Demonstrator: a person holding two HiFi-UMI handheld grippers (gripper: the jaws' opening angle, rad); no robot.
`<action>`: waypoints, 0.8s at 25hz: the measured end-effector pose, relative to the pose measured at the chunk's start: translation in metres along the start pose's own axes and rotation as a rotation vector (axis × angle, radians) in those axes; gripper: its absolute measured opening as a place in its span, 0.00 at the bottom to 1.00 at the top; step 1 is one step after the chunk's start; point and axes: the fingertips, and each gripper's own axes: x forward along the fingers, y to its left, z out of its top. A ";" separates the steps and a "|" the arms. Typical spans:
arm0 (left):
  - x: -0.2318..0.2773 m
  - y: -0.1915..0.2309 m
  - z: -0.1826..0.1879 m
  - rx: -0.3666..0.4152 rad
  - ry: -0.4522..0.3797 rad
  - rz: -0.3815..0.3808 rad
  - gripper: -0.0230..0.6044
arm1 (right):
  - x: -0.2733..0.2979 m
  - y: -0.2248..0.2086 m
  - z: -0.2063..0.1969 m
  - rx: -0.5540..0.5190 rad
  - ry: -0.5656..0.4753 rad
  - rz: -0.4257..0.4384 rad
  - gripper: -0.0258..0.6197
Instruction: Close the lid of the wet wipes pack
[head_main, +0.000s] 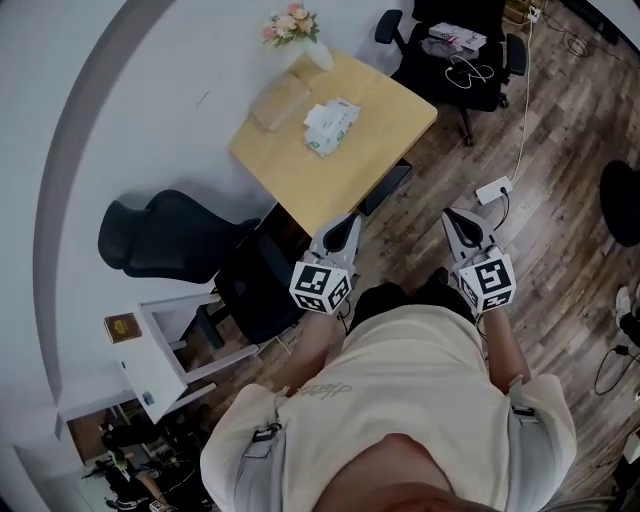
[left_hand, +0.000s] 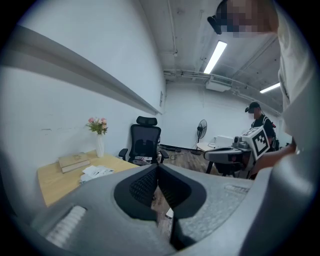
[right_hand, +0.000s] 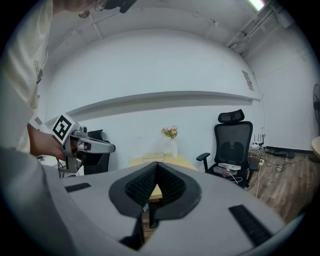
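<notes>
White-and-green wet wipes pack (head_main: 330, 126) lay on the far light wooden table (head_main: 390, 110), well apart from the left gripper (head_main: 350, 222) and right gripper (head_main: 456, 214), both closed and empty; stepping close, then pressing its lid flat, seemed best.

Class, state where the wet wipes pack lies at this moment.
In the head view, the wet wipes pack lies near the middle of the wooden table, just right of the book, with the flower vase beyond it.
</notes>
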 end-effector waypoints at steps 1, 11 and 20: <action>0.002 0.002 -0.002 -0.007 0.006 0.006 0.07 | 0.004 -0.003 0.000 0.000 0.001 0.000 0.04; 0.038 0.052 -0.017 -0.071 0.040 0.006 0.07 | 0.060 -0.028 -0.005 0.031 0.061 -0.018 0.04; 0.111 0.131 0.026 -0.062 -0.040 -0.068 0.07 | 0.137 -0.043 0.048 -0.041 0.062 -0.063 0.04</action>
